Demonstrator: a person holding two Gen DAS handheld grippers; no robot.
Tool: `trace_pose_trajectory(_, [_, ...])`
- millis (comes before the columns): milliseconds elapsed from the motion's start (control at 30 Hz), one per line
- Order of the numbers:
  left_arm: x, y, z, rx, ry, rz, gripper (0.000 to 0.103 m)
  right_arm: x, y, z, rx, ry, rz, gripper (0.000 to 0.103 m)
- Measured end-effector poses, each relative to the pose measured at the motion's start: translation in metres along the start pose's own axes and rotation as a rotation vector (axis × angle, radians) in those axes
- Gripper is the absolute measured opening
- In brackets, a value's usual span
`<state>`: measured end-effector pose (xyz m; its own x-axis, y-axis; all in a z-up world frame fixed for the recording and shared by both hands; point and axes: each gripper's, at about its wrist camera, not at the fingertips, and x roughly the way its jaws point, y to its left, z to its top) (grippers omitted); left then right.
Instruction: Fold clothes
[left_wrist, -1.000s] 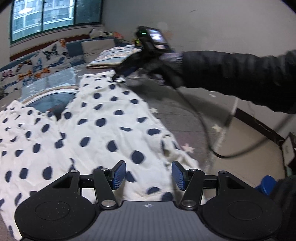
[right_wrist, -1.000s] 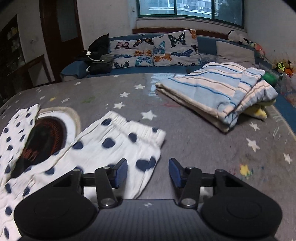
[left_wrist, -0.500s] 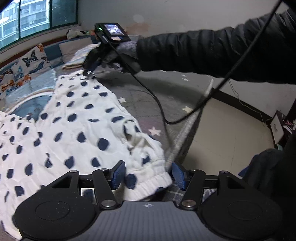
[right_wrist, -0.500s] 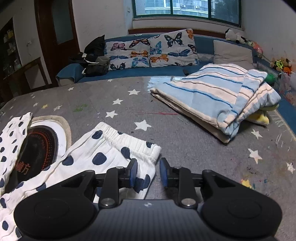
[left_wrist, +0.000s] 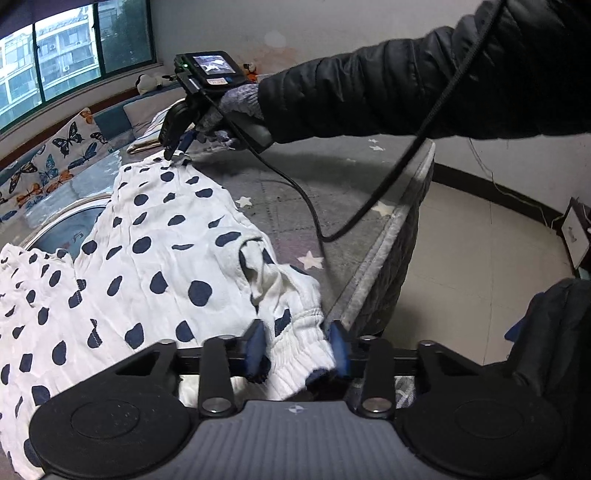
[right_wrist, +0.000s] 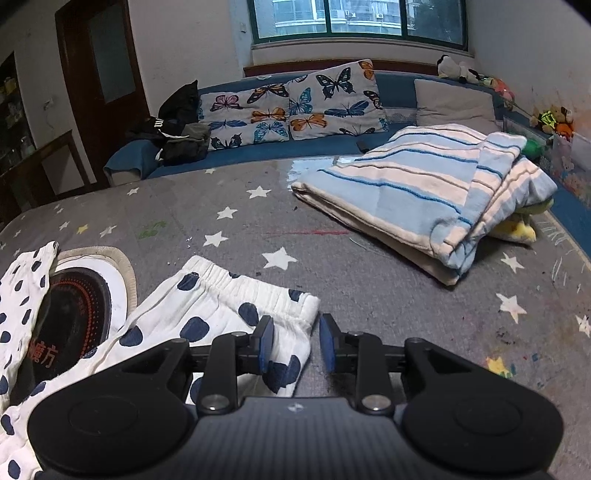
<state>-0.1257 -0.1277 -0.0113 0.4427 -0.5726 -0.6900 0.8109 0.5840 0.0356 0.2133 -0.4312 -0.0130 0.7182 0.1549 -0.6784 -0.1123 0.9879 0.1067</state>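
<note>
Trousers (left_wrist: 155, 266), spotted, are spread along the mattress (left_wrist: 384, 236) edge, one elastic end bunched between the part-closed left claw (left_wrist: 297, 345) and the far hem straddled by the right claw (right_wrist: 293, 341), jaws apart, probably for folding.

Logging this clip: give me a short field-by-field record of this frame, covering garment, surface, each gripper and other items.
garment: white polka-dot pants, spread flat, unfolded
surface: grey star-print mat
left gripper: fingers around the bunched elastic hem at the mat's edge, gap not fully closed
right gripper: open, at the corner of the other elastic hem, nothing clamped
under garment: round pad with red print, partly covered
other items: folded striped blanket; butterfly cushions
</note>
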Motion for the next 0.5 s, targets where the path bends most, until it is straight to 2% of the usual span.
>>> trace_pose_trajectory(167, [-0.007, 0.005, -0.001, -0.044, -0.031, -0.003, 0.019, 0.0, -0.004, -0.001, 0.031, -0.012, 0.005, 0.018])
trace_pose_trajectory(267, [-0.013, 0.011, -0.002, -0.085, -0.046, -0.002, 0.015, -0.001, -0.005, -0.001, 0.048, -0.012, -0.003, 0.014])
trace_pose_trajectory(367, [-0.017, 0.018, -0.003, -0.125, -0.057, -0.002, 0.015, 0.0, -0.004, 0.0, 0.06, -0.005, -0.01, 0.015])
trace_pose_trajectory(500, [-0.021, 0.021, -0.004, -0.154, -0.072, -0.001, 0.014, 0.0, 0.001, -0.001, 0.057, -0.008, -0.017, 0.021])
